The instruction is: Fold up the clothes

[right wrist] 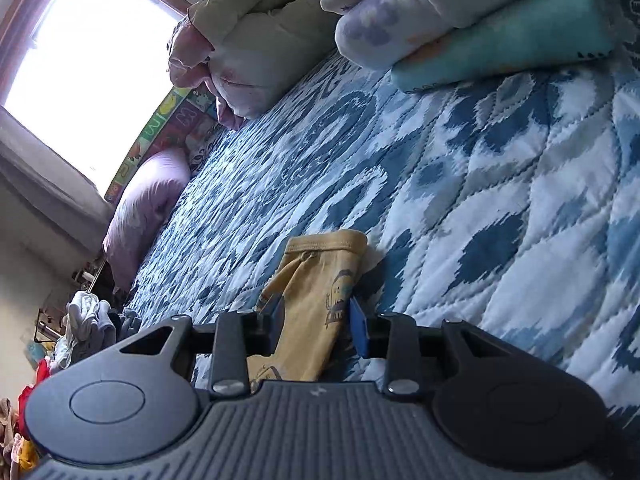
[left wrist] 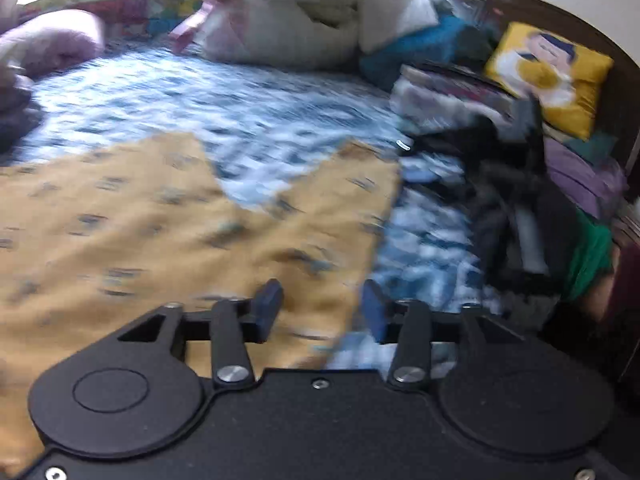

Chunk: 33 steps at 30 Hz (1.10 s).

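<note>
In the left wrist view, your left claw [left wrist: 320, 308] stood spread, pinching nothing, over the right edge of the yellow garment [left wrist: 168, 232], which lay flat on the blue-and-white quilt [left wrist: 260, 120], filling nine o'clock. In the right wrist view, your right claw [right wrist: 316, 320] held a bunched piece of the yellow garment [right wrist: 316, 292] between its fingers; the cloth rose toward twelve o'clock.

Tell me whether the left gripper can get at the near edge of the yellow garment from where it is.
Probably yes. The left gripper sits open right over the yellow garment, whose edge lies between its fingers on the blue quilt. Nothing blocks it, though the picture is blurred.
</note>
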Tool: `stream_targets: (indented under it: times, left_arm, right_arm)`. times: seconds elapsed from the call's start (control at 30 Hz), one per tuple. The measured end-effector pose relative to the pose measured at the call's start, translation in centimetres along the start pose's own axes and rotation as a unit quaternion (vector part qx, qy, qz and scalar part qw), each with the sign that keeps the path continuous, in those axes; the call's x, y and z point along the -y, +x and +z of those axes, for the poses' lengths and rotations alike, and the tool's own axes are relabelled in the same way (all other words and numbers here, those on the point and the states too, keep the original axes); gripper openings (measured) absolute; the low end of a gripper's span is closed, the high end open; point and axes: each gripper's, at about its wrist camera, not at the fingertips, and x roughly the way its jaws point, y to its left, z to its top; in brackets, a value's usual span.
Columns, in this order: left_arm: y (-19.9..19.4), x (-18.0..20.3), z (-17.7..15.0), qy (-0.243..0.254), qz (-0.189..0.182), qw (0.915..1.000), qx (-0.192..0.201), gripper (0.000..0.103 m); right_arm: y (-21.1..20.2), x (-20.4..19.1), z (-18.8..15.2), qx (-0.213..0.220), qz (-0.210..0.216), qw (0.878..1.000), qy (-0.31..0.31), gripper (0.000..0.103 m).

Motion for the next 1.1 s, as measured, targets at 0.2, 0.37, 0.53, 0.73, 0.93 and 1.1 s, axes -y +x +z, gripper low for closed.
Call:
stream_targets:
  times: [0.2, 0.37, 0.53, 0.73, 0.93, 1.1]
  left_arm:
    - [-4.0, -9.1, -0.1, -0.146, 0.096, 0.9846, 0.006, 0.047]
    - [-10.5, -17.3, -1.4, -0.282, 0.117, 0.9504, 0.062, 0.035]
    - [-13.5, -19.8, -1.4, -0.303, 0.114, 0.9429, 0.078, 0.028]
    - [-10.3, -19.8, -4.2, -0.368, 0.030, 0.9294, 0.007, 0.028]
    - [-9.9, -20.5, -5.0, -0.400, 0.021, 0.9163, -0.011, 0.026]
    - [-7.4, -19.1, -5.4, -0.376, 0.002, 0.9253, -0.048, 0.028]
  right_arm:
    - [-1.2, -0.6, -0.7, 0.005, -0.021, 1.000, -0.018, 0.037]
    - [-3.8, -1.6, -3.0, -0.014, -0.014, 1.000, -0.013, 0.046]
    - [-5.8, -4.1, -6.8, -0.060, 0.002, 0.997, -0.039, 0.047]
    - [-7.4, -5.5, -10.6, -0.106, 0.019, 0.994, -0.025, 0.050]
    - [-8.4, -6.7, -13.2, -0.124, 0.038, 0.991, -0.022, 0.051]
    - [-8.5, -6.6, -13.3, -0.111, 0.035, 0.993, -0.017, 0.051]
